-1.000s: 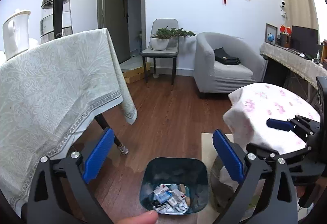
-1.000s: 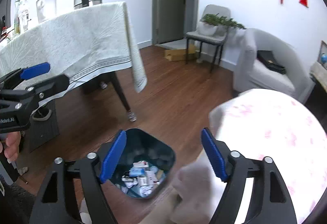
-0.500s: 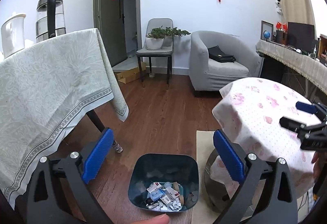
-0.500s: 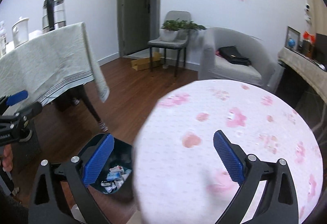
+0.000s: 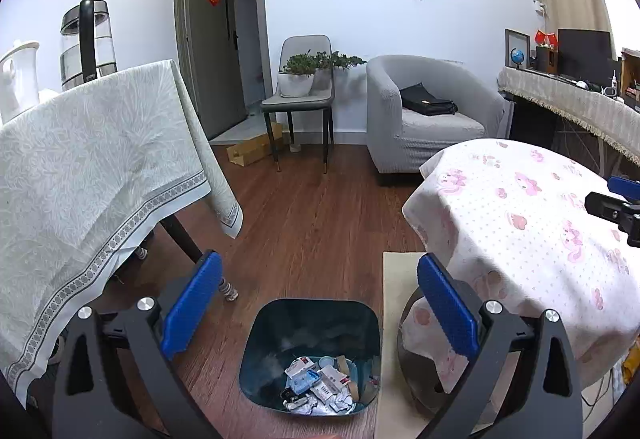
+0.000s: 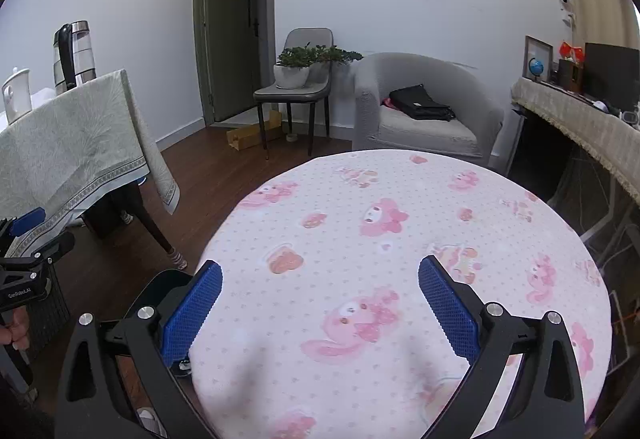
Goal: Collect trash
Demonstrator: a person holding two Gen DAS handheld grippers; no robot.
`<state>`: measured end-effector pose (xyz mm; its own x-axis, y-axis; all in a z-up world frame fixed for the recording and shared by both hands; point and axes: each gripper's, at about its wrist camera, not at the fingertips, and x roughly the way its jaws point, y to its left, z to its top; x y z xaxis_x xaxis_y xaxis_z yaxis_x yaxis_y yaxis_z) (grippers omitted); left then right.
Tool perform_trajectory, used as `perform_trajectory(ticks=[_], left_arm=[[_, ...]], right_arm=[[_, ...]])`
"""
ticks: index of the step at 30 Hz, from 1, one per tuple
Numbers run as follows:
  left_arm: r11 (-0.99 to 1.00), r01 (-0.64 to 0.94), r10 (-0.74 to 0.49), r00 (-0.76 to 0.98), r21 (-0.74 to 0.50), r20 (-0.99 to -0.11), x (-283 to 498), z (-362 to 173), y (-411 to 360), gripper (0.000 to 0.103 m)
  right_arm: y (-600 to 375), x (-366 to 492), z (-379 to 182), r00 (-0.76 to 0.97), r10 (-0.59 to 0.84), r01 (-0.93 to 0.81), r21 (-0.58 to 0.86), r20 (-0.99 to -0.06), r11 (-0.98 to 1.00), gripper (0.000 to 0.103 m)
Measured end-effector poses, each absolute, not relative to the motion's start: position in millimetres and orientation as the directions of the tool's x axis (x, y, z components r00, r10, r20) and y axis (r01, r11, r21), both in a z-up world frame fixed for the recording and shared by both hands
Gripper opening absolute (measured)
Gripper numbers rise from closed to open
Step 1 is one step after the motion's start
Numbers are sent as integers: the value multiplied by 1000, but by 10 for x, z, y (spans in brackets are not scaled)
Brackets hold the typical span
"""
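Note:
A dark teal trash bin [image 5: 312, 323] stands on the wood floor, with several small wrappers and packets [image 5: 320, 385] in its bottom. My left gripper [image 5: 316, 303] is open and empty, held above the bin. My right gripper [image 6: 320, 303] is open and empty, held over the round table with a pink cartoon cloth [image 6: 400, 239]; no trash shows on that cloth. The bin's edge [image 6: 160, 287] shows at the lower left of the right wrist view. The right gripper's fingers [image 5: 616, 199] show at the right edge of the left wrist view.
A table with a pale green cloth [image 5: 80, 167] stands left, with a kettle [image 5: 86, 39] and a white jug [image 5: 16, 71]. A grey armchair [image 5: 424, 115], a chair with a plant [image 5: 304, 91] and a side counter [image 5: 568, 99] stand behind. A beige mat [image 5: 396, 279] lies beside the bin.
My right gripper has swung right and up from over the bin to above the round table. My left gripper has risen and drawn back a little, still over the bin.

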<state>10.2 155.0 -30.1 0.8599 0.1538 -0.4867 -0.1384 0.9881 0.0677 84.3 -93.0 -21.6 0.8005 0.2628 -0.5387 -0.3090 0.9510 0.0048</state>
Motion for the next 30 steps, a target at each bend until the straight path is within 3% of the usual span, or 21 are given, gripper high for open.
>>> perform_trajectory(ticks=[10,30], left_arm=[[987,-145,160,857,68,-491,140,-336,1440,100],[988,-142,153,856,59,-494,128,-351,1384,100]], right_arm=[[-1031,761,-130,794,333,-381,10,-509,925,99],[-985,717,-134,782,340,-411,-23,-523,911,99]])
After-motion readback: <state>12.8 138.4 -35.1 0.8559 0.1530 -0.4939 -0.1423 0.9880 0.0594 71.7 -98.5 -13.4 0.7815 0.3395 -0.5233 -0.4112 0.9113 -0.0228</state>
